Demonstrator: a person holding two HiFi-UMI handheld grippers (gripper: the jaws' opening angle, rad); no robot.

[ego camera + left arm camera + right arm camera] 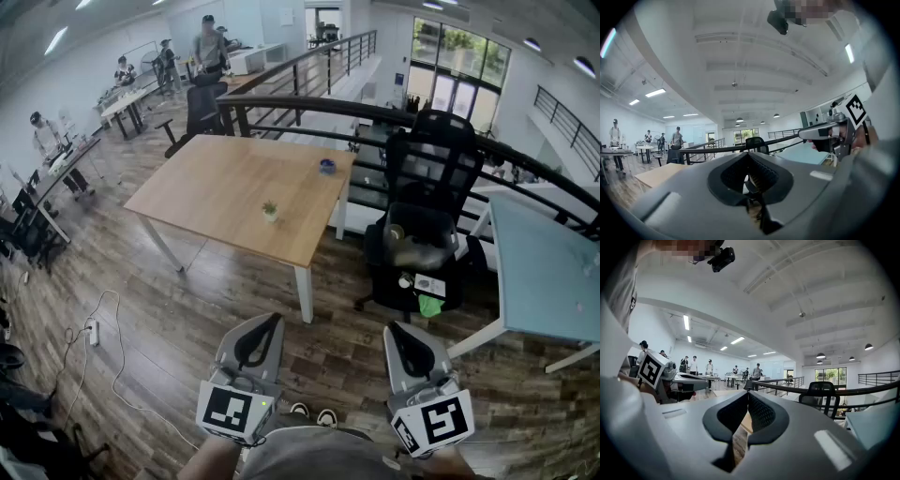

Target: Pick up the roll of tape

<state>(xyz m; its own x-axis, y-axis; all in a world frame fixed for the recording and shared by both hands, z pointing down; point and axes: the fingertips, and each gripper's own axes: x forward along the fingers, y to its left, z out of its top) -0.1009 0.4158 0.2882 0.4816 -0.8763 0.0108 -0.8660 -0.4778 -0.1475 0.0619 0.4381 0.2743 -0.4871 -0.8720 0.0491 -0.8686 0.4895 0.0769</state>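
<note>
Two pairs pinched shut on nothing: left tongs point(273, 321), right tongs point(394, 328). Small blue roll of tape point(326, 166) far off on the light wooden worktop point(216, 187); likely light, stiff: pinch across its rim.

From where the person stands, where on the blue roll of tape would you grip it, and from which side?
Likely pinch the rim of the roll of tape from above, one jaw in its hole: it seems to lie flat near the table's far edge.
</note>
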